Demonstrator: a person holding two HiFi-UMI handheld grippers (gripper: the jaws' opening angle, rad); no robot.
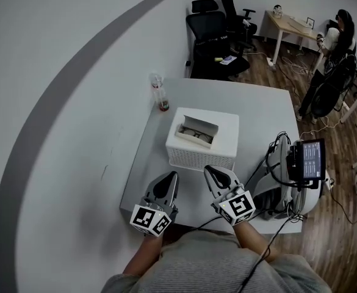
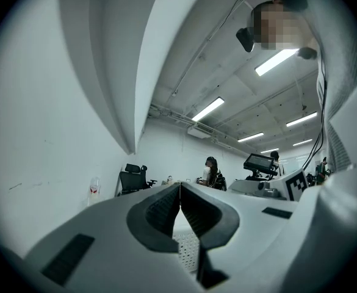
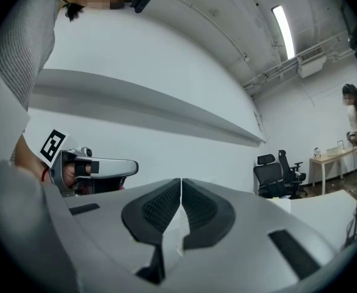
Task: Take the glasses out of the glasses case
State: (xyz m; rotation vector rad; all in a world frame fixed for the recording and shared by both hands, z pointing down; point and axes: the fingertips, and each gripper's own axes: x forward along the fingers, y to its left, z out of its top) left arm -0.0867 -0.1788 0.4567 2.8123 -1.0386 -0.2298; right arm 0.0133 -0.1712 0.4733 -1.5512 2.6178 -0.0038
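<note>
Left claw, head view: my left claw [image 1: 171, 177] hovers over the near edge of the worktop [image 1: 263, 112], jaws pressed together with nothing in them.
Right claw, head view: my right claw [image 1: 213, 171] is just to its right, also pinched closed and empty. Its tip is close to the near wall of the white perforated box [image 1: 196, 154].
Glasses case, head view: the glasses case [image 1: 198, 129] lies open on top of that box, its lid raised on the far side. The glasses [image 1: 194, 135] lie inside, too small for me to read how they sit.
Key relation, head view: the case lies farther away and higher than both claws, roughly between their two lines. Its long axis runs about left to right, across my reach. I judge the right claw slightly the nearer.
Bottle, head view: a bottle [image 1: 158, 93] stands at the far left corner, well apart from the case.
Left gripper view: the left claw [image 2: 180, 191] shows its pads meeting in one seam with nothing between them. Below the seam I see the box's perforated wall [image 2: 187, 249], so the box is straight ahead. The case top is out of sight.
Right gripper view: the right claw [image 3: 180, 188] is likewise closed on nothing. The left claw [image 3: 129, 166] shows to the left.
Coming move, my judgement: a claw must open, rise above the box top and come down into the case across its short side.
</note>
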